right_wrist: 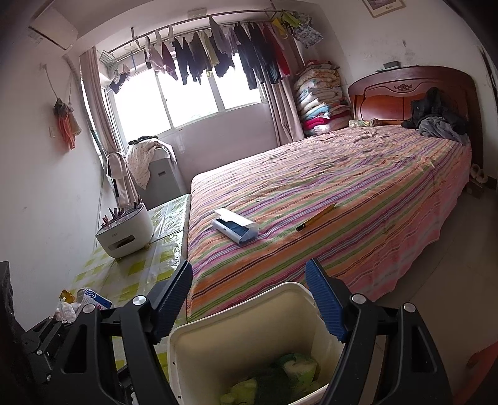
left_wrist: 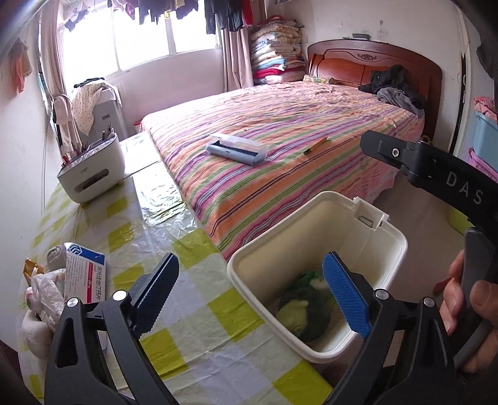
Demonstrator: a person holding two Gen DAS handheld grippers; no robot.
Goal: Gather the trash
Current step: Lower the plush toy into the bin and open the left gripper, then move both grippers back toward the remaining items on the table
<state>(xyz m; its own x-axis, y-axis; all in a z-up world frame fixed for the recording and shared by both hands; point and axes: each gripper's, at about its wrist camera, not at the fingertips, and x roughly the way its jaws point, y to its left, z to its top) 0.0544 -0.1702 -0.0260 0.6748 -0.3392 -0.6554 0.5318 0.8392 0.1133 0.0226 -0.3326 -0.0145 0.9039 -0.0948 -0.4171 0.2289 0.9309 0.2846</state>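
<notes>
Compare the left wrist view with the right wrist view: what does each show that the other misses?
Only the left wrist view shows the right tongs from outside, with the person's hand on the handle.

Only the right wrist view shows the air conditioner and the full clothes rail above the window.

Both show the white bin with green waste inside, the striped bed, the case and pencil lying on it, the medicine box and the white holder on the checked table. Both tongs are open and empty.

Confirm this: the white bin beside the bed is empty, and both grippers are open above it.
Not quite. The white bin holds green and yellow-green trash, as the right wrist view shows. The left gripper and the right gripper are indeed open above it.
</notes>
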